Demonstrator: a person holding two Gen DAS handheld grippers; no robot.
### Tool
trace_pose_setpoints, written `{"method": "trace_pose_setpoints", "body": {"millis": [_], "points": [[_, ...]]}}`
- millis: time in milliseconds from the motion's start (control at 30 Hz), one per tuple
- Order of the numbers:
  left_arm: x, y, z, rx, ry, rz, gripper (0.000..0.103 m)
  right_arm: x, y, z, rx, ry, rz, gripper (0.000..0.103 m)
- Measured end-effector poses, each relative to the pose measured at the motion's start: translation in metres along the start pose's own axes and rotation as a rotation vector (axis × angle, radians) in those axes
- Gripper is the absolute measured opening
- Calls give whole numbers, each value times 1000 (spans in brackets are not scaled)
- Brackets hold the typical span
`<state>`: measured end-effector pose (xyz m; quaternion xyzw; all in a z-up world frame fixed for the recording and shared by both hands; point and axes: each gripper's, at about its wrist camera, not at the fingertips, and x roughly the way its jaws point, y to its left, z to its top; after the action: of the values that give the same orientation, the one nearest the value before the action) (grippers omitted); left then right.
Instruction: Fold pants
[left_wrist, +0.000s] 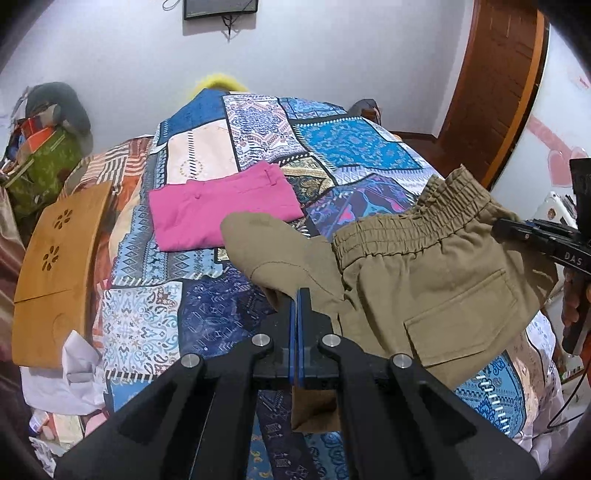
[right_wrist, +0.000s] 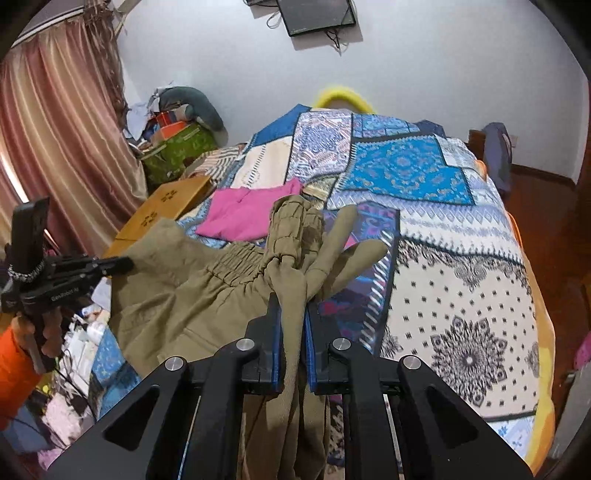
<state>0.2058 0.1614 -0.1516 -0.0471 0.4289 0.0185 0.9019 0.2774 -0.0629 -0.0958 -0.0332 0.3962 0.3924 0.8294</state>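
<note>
Holding the khaki pants (left_wrist: 424, 266) up over the bed (left_wrist: 207, 317), the two grippers share the garment between them. Far left in the left wrist view, a wooden board (left_wrist: 55, 273) leans at the bed's edge, and beside it folded pink pants (left_wrist: 218, 210) lie flat on the patchwork quilt. Next comes the left gripper (left_wrist: 298, 306), its jaws pressed together on a flap of khaki cloth, with more fabric showing beneath them. To the right the elastic waistband (left_wrist: 413, 218) stretches across to the right gripper (right_wrist: 293, 314), whose jaws are clamped on a bunched wad of the waistband and loose khaki folds.

The pants hang in the air near the bed's close edge, not yet laid down; the legs are out of sight below both cameras. The step in hand looks like spreading the garment for its first fold. To do it well, I judge both grips should keep even tension so the waistband runs straight, then lower together onto bare quilt just short of the pink pair. The right grip holds several layers, so it may release unevenly.
</note>
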Motion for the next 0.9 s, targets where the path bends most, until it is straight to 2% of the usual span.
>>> {"method": "trace_pose_setpoints", "body": {"millis": [367,667,900], "points": [[-4,21,35,1,-67,44,0,19,32,53,-114,-66,-3,9],[12,75,78,-61,-108,108,0,68,46,105,-140,-92,2,9],[48,118,111,-80,-112,146,0,115,51,138,-161,-80,-5,9]]}}
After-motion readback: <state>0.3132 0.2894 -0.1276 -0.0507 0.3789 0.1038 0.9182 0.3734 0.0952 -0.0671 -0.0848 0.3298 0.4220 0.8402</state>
